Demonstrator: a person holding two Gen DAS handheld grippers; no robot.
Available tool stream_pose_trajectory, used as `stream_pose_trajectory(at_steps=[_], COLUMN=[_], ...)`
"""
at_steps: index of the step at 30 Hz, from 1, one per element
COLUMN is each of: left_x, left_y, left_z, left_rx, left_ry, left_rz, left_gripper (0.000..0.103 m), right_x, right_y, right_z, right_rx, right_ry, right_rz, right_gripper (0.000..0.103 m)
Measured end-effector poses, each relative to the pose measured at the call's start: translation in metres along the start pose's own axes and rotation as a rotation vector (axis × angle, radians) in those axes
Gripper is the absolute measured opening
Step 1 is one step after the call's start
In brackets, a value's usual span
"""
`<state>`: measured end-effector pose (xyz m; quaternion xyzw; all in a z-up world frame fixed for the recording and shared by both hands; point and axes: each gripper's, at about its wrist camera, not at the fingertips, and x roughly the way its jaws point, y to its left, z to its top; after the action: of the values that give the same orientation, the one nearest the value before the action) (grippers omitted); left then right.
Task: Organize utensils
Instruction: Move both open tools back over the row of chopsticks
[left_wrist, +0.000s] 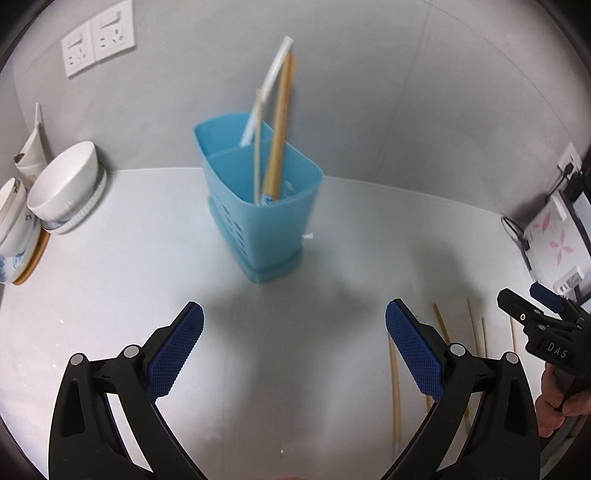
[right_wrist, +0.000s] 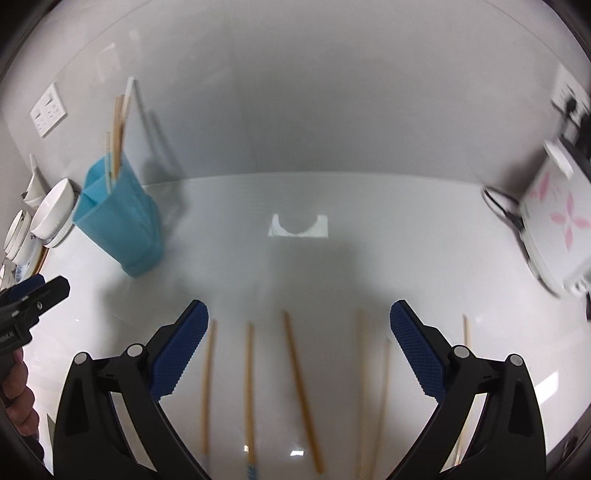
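I have both grippers tilted down over the white table (right_wrist: 351, 206), jaws spread wide and empty. Ahead of my left gripper (left_wrist: 294, 328) stands the blue utensil holder (left_wrist: 258, 206) with chopsticks upright inside. Loose chopsticks (right_wrist: 301, 384) lie between and beneath my right gripper (right_wrist: 299, 325) jaws, blurred. Bowls (left_wrist: 62, 188) sit far left, cropped.

The white table (left_wrist: 110, 295) lies bare between the left gripper (left_wrist: 294, 321) and the blue holder (left_wrist: 258, 206), which stands upright at twelve o'clock with chopsticks poking above its rim. Stacked bowls (left_wrist: 62, 184) crowd the nine o'clock edge. Under the right gripper (right_wrist: 299, 321), loose chopsticks (right_wrist: 301, 387) lie scattered from five to seven o'clock; a flowered box (right_wrist: 554, 221) blocks three o'clock.
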<state>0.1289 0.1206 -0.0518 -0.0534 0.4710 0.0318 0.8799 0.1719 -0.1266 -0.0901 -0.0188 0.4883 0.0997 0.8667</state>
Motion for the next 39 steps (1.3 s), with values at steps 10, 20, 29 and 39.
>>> stream_pose_trajectory(at_steps=[10,20,29,39], left_x=[0.033,0.054,0.065,0.079], left_y=[-0.049,-0.076,-0.086,-0.097], left_z=[-0.042,-0.086,-0.109,-0.121], left_rx=[0.035,0.049,0.041,0.066], left_ry=[0.142,0.254,0.317,0.390], left_rz=[-0.021,-0.002,0.011,0.053], left_gripper=[0.097,0.097,0.096,0.095], right_x=[0.005,0.025,0.044,0.062], right_y=[-0.054,-0.071,-0.080,-0.087], right_z=[-0.032,-0.068,-0.089,-0.090], right_rx=[0.032,-0.004,0.000,0.040], right_ry=[0.083,0.219,0.334,0.432], right_rz=[-0.045,-0.073,-0.070,-0.043], right_gripper=[0.095,0.087,0.067,0.049])
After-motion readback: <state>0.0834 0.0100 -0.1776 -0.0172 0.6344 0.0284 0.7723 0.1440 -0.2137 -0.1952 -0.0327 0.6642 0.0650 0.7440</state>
